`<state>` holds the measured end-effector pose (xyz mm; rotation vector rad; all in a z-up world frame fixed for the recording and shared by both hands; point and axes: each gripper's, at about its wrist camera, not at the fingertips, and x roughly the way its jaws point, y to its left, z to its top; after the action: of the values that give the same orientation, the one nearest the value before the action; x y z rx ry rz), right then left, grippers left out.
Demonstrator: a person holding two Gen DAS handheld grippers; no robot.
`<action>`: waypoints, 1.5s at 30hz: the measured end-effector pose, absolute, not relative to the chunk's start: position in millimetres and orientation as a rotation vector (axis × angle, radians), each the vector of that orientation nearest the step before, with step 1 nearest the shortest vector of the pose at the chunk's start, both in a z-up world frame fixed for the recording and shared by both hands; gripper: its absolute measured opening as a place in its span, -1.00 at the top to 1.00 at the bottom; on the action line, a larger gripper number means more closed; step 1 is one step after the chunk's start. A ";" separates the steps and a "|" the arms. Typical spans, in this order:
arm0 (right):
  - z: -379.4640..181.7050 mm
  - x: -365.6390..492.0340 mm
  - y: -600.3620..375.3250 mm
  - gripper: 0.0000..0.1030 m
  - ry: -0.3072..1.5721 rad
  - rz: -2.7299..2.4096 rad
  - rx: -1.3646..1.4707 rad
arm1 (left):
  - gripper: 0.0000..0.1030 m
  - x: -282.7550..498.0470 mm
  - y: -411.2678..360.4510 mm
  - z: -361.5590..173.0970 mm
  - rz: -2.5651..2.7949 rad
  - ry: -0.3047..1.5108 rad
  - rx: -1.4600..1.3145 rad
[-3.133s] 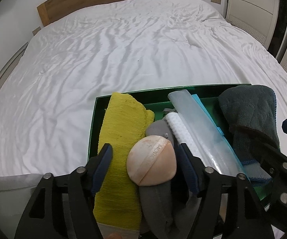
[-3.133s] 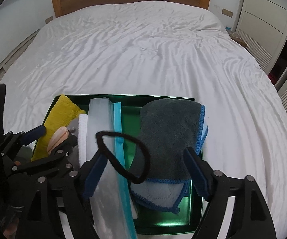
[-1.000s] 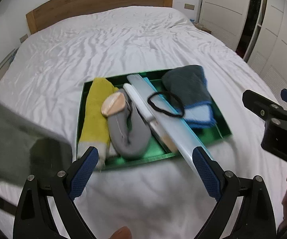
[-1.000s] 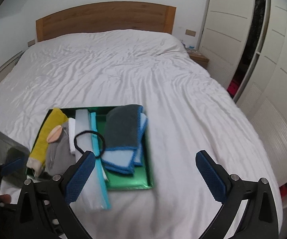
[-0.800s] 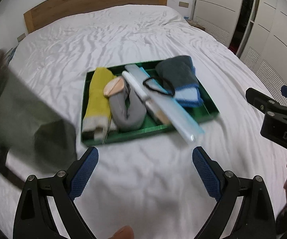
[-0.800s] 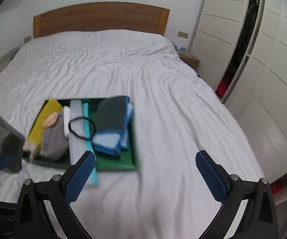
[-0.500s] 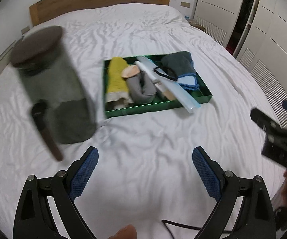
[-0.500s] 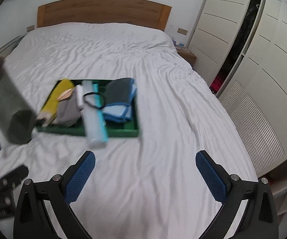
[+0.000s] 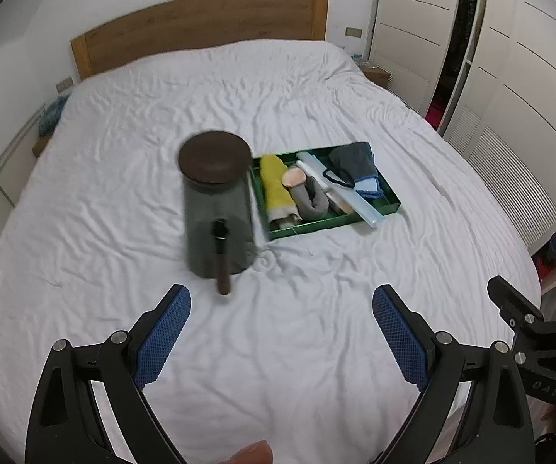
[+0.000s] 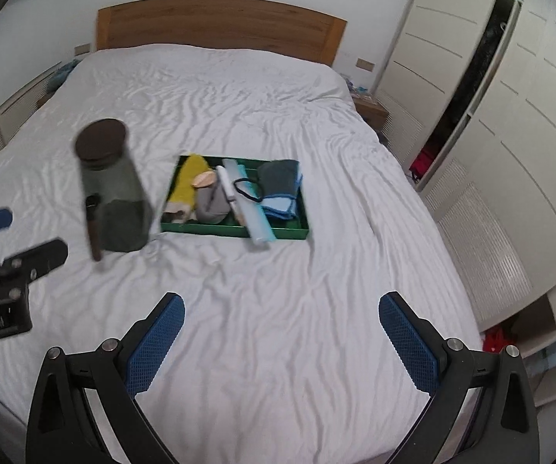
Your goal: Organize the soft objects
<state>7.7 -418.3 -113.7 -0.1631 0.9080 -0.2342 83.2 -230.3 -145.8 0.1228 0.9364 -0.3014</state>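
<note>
Centrally, both grippers, left [image 9: 281, 332] and right [image 10: 281, 342], are hovering with fingers wide, empty; blurred jar [image 9: 216, 208] is hiding the green tray [image 9: 335, 222] edge.

Glossy green tray [image 9: 391, 204] on a creased white cloth sheet [image 9: 278, 309] (matt, soft-looking), before a smooth wooden headboard [image 9: 200, 27].

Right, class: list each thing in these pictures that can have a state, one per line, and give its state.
left tool: open, empty
right tool: open, empty
green tray: on the bed, filled
dark jar: upright, lid on
yellow towel: folded, in the tray
grey cloth: folded, in the tray
clear pouch: sticks out over the tray's near rim
black hair tie: on the pouch
</note>
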 end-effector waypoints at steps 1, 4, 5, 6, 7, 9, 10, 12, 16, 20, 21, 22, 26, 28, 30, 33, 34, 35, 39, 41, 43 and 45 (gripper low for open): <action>-105.0 2.8 -411.7 -0.99 0.907 -0.227 -0.168 | -0.79 80.9 -225.7 -139.8 -0.306 0.937 0.121; -78.6 -8.4 -393.6 -0.99 0.900 -0.222 -0.164 | -0.79 75.7 -214.5 -122.4 -0.315 0.932 0.120; -71.5 -11.5 -389.0 -0.99 0.895 -0.216 -0.160 | -0.79 74.9 -212.0 -117.5 -0.319 0.930 0.118; -62.1 -13.7 -382.8 -0.99 0.890 -0.211 -0.157 | -0.79 74.7 -209.5 -113.5 -0.322 0.926 0.114; -56.8 -15.5 -379.5 -0.99 0.886 -0.210 -0.158 | -0.79 74.1 -206.5 -107.9 -0.323 0.920 0.112; -44.2 -19.9 -370.7 -0.99 0.871 -0.204 -0.166 | -0.79 72.4 -203.5 -100.3 -0.331 0.907 0.116; -40.0 -21.7 -367.7 -0.99 0.868 -0.202 -0.172 | -0.79 71.3 -202.2 -97.2 -0.332 0.900 0.118; -31.7 -25.6 -360.8 -0.99 0.857 -0.194 -0.184 | -0.79 69.6 -198.0 -93.0 -0.336 0.892 0.117; -24.8 -28.4 -353.9 -0.99 0.844 -0.185 -0.200 | -0.79 65.6 -189.4 -88.9 -0.327 0.888 0.113; -22.7 -28.1 -348.9 -0.99 0.841 -0.170 -0.205 | -0.79 65.8 -184.6 -89.3 -0.318 0.891 0.110; -21.4 -30.0 -347.6 -0.99 0.843 -0.164 -0.204 | -0.79 65.8 -184.4 -89.5 -0.317 0.889 0.111; -21.5 -29.6 -347.1 -0.99 0.843 -0.158 -0.203 | -0.79 66.1 -183.7 -90.0 -0.313 0.888 0.112; -21.7 -28.7 -346.5 -0.99 0.846 -0.147 -0.208 | -0.79 67.3 -179.3 -91.6 -0.305 0.893 0.113; -21.9 -26.0 -347.6 -0.99 0.851 -0.140 -0.204 | -0.79 67.7 -177.7 -91.6 -0.303 0.897 0.114; -22.1 -24.9 -348.3 -0.99 0.858 -0.137 -0.202 | -0.79 67.1 -176.5 -91.1 -0.302 0.897 0.116; -21.8 -20.4 -348.1 -0.99 0.861 -0.132 -0.200 | -0.79 67.6 -175.8 -91.2 -0.303 0.901 0.116; -21.9 -19.4 -347.7 -0.99 0.863 -0.131 -0.200 | -0.79 67.1 -176.1 -90.9 -0.302 0.899 0.115; -21.7 -18.7 -347.4 -0.99 0.863 -0.130 -0.198 | -0.79 66.7 -175.9 -90.5 -0.303 0.896 0.115; -20.8 -17.8 -345.8 -0.99 0.862 -0.124 -0.200 | -0.79 68.3 -174.0 -91.7 -0.303 0.893 0.116; -20.8 -17.9 -344.6 -0.99 0.863 -0.122 -0.198 | -0.79 68.5 -174.1 -91.4 -0.302 0.894 0.109; -21.3 -17.6 -344.1 -0.99 0.861 -0.120 -0.200 | -0.79 68.6 -174.0 -91.5 -0.304 0.896 0.112; -22.0 -17.3 -343.7 -0.99 0.861 -0.120 -0.201 | -0.79 68.4 -173.3 -91.3 -0.304 0.894 0.115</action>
<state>-17.3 -343.7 -22.0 -0.2006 0.8609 -0.1198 68.4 -173.3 -91.3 0.1147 0.8943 -0.3040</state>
